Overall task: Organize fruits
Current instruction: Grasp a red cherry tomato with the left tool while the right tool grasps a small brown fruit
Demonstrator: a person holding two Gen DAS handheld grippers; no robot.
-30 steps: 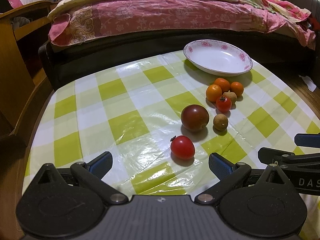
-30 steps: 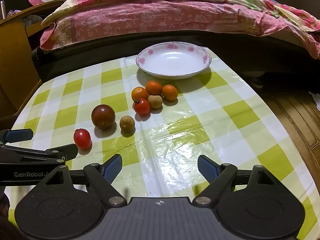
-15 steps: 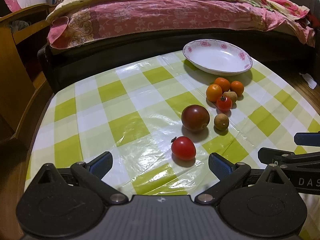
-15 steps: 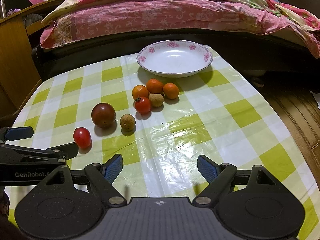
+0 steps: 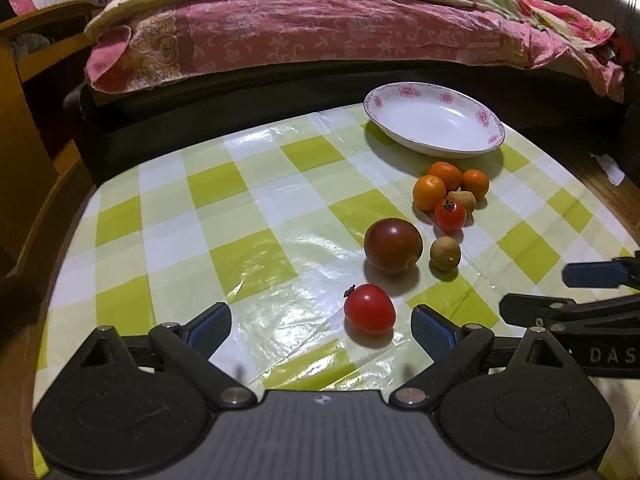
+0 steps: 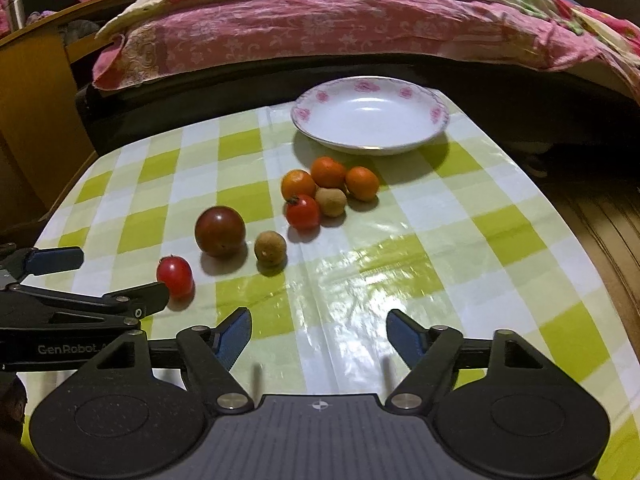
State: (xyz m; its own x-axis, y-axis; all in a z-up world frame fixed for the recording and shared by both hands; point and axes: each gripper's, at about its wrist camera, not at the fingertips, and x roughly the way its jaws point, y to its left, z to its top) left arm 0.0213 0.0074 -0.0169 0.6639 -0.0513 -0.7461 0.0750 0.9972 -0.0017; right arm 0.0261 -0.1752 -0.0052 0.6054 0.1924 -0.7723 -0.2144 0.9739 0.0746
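Left tongs (image 5: 320, 326): jaws spread wide, empty, hovering low over the near edge of the table (image 5: 248, 184), which wears a green-and-white checked cloth. Right tongs (image 6: 319, 334): also spread wide, empty, over bare cloth to the right of the fruit.

Fruit positions, left wrist view:
- Red cherry tomato (image 5: 369, 309), stem pointing left, nearest the left tongs; it lies just ahead of the right-hand blue pad, slightly in front of the jaw gap, not touched.
- Dark plum-coloured tomato (image 5: 393, 245) just behind it, apart from it.
- Brown longan (image 5: 445, 254) just beside the dark tomato, to its right.
- Cluster further back: three small oranges (image 5: 429, 192), a second longan (image 5: 464, 199) and a second red tomato (image 5: 450, 215), packed against one another.
- White dish with pink flowers on its rim (image 5: 480, 118) behind the cluster at the far table edge; holds nothing.

Right wrist view: the same cherry tomato (image 6: 174, 276) sits close to the tip of the left tongs' nearer finger; whether they touch I cannot tell. Bed with pink floral quilt (image 6: 320, 32) beyond the table.
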